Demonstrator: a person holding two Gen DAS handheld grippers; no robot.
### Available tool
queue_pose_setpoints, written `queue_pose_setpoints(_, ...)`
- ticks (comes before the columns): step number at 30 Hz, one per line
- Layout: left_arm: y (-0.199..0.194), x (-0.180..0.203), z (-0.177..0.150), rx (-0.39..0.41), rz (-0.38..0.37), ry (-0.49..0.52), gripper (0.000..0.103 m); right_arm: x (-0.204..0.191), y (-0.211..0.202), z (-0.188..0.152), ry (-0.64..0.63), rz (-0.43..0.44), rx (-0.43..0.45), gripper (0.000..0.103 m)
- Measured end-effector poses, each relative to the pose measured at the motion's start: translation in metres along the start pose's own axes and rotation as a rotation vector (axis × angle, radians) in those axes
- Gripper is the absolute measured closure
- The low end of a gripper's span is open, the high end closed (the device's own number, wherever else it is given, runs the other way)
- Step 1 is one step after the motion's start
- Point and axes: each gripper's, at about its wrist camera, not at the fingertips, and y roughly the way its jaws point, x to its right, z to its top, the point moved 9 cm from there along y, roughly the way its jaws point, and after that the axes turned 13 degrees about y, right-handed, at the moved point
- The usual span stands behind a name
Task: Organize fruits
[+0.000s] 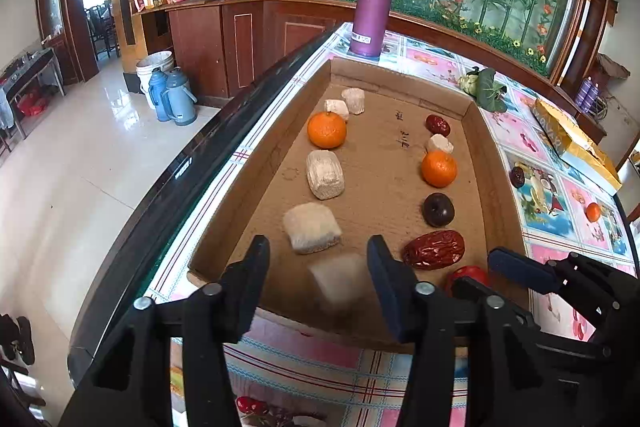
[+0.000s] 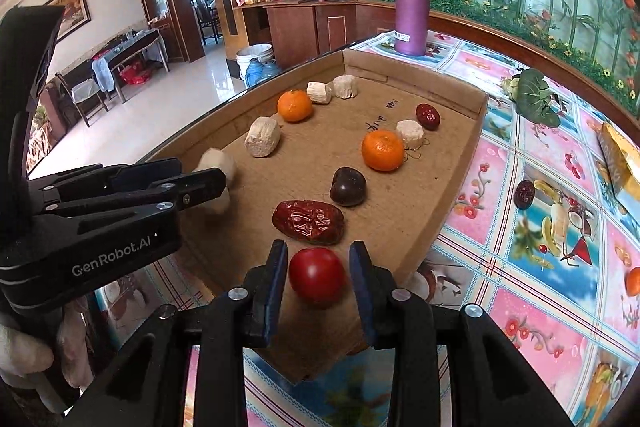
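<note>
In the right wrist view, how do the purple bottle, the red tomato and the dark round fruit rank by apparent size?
1. purple bottle
2. red tomato, though it is nearest the camera, which inflates it
3. dark round fruit

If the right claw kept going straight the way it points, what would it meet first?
Most likely the red tomato, sitting between the open fingers of the right claw. Beyond it lies the wrinkled red date. Depth is uncertain.
</note>
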Motion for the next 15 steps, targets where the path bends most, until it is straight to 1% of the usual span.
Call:
queue_pose_setpoints(1,-0.002,0.000,0.001,0.004,0.003,0.001,0.048,0.000,-0.002,0.001,0.005,0.004,0.007,0.052)
queue_pose_setpoints(2,-0.004,0.000,0.001,0.008,0.005,0.003,0.046,0.000,-0.004,0.002,0.009,0.007,0.014,0.050)
queue_pose_setpoints(6,-0.013,0.001,0.004,0.025,0.016,0.009,0.040,-0.001,-0.015,0.005,0.022,0.018,0.039,0.048)
queue_pose_setpoints(10,-0.026,-0.001,0.006,0.053,0.045,0.001,0.034,0.003,-0.029,0.005,0.045,0.021,0.064,0.043)
queue_pose_setpoints(12,-0.036,-0.006,0.007,0.078,0.092,-0.010,0.030,0.008,-0.037,0.004,0.059,0.016,0.082,0.041)
queue_pose_setpoints(13,-0.042,-0.009,0.008,0.091,0.125,-0.012,0.027,0.010,-0.041,0.003,0.070,0.015,0.094,0.039)
queue_pose_setpoints(14,-0.050,-0.014,0.008,0.110,0.173,-0.012,0.022,0.013,-0.046,0.003,0.084,0.016,0.106,0.038)
queue_pose_setpoints(15,-0.059,-0.018,0.009,0.137,0.230,-0.010,0.019,0.016,-0.050,0.002,0.109,0.022,0.119,0.036)
